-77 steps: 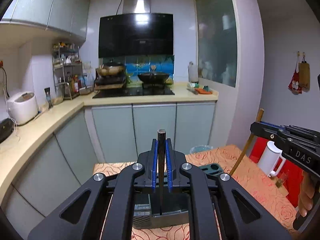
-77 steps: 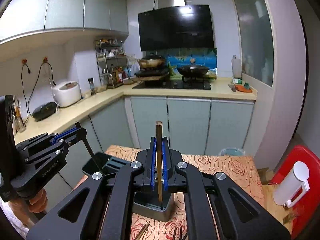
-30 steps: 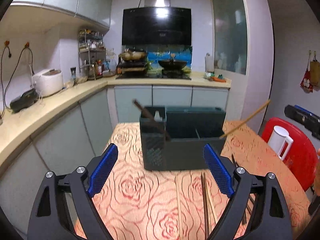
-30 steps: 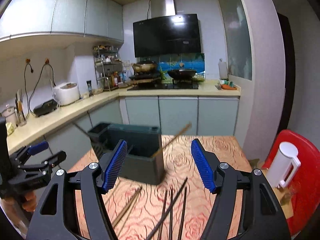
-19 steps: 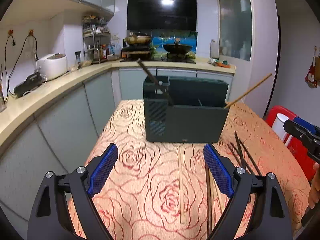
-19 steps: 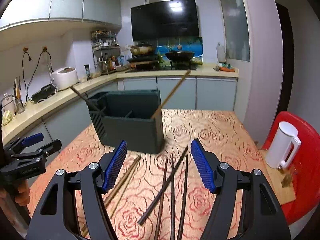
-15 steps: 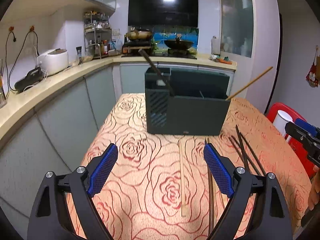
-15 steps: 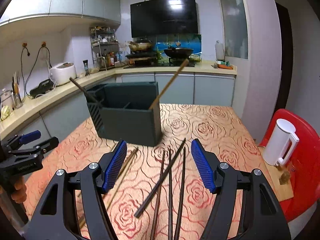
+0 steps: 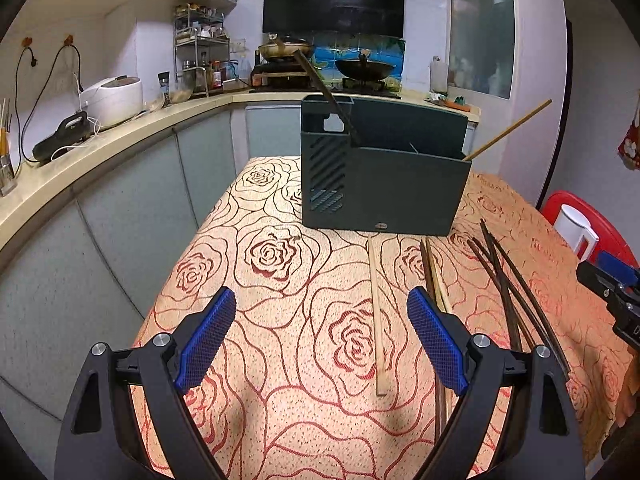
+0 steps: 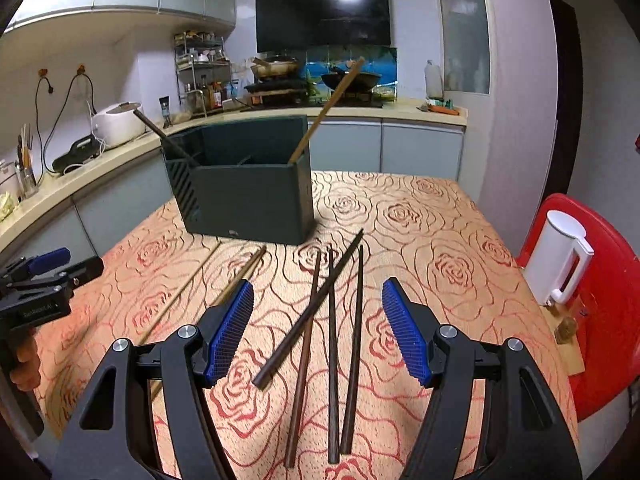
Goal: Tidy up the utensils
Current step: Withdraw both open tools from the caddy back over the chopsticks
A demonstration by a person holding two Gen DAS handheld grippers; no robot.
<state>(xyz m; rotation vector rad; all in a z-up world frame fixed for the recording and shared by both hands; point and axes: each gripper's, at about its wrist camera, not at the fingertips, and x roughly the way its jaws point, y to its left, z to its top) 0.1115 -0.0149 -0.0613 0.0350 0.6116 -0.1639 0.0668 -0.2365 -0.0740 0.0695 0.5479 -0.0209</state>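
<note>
With both the left gripper [image 9: 318, 334] and right gripper [image 10: 318, 330] agape and empty, the crossed dark chopsticks [image 10: 328, 320] before the holder [image 10: 248, 196] may roll or come up paired.

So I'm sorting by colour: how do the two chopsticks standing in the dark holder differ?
The dark chopstick is near-black and leans out over the holder's left end; the light chopstick is pale wood and leans right from the right end. The light one sticks out further than the dark one. Both stand tilted with their lower ends inside.
</note>
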